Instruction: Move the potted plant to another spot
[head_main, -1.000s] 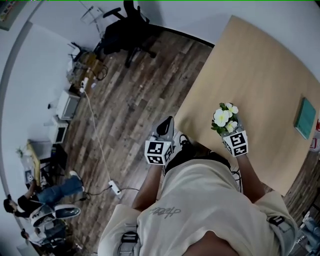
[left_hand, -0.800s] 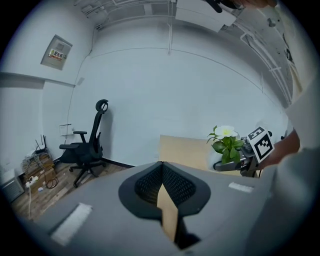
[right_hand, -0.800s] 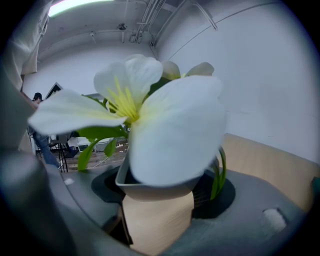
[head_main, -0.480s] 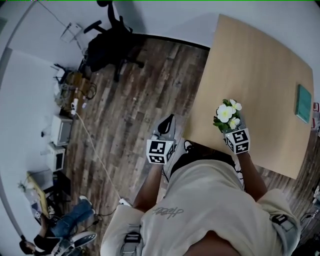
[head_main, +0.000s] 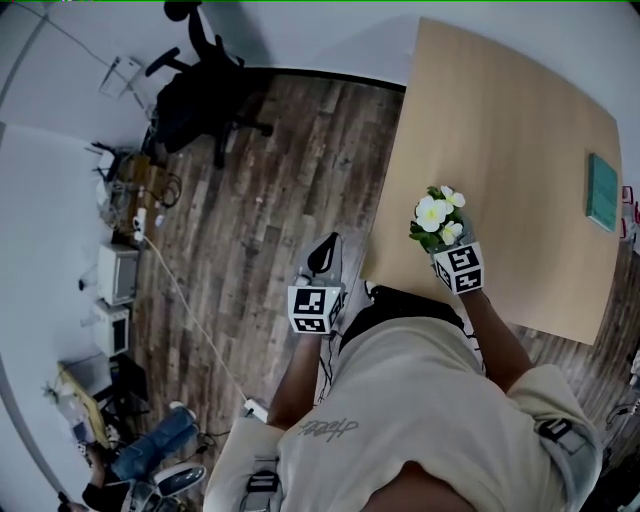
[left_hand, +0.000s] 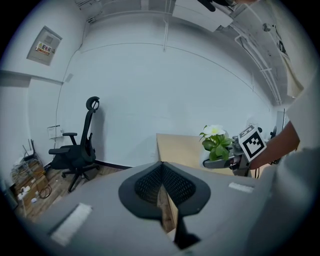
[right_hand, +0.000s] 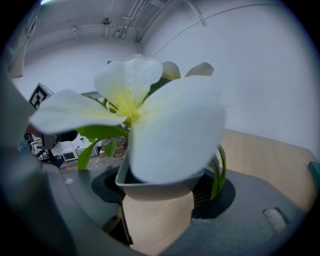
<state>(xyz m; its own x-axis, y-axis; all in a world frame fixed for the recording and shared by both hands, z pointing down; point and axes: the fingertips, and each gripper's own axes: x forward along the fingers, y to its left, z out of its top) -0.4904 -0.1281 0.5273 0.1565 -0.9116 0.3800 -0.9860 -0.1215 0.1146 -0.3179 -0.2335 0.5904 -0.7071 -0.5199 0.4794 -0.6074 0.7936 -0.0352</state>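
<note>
- The light wood table (head_main: 500, 150) takes up the right side of my head view. A flat teal thing, maybe a book (head_main: 602, 191), lies by its right edge, well apart from the plant.
- Off to the left there's dark plank floor (head_main: 280, 200), a black office chair (head_main: 200, 95) by the wall, some boxy kit (head_main: 118, 272) along the side, and a white cable (head_main: 190, 310) trailing across the boards.
- A person in jeans (head_main: 150, 455) is down on the floor at bottom left.
- My left gripper (head_main: 330, 250) hangs over the floor just beside the table's near-left corner. Its jaws are pinched together with nothing in them.
- The potted plant (head_main: 435, 220) is over the table's near edge, towards its left corner, and it looks lifted off the top.
- My right gripper (head_main: 445, 245) has its jaws spread wide and clamped on the pot (right_hand: 157, 185).
- As for the plant itself, it has big white blooms with yellow centres and green leaves, in a small pale pot sitting upright.
</note>
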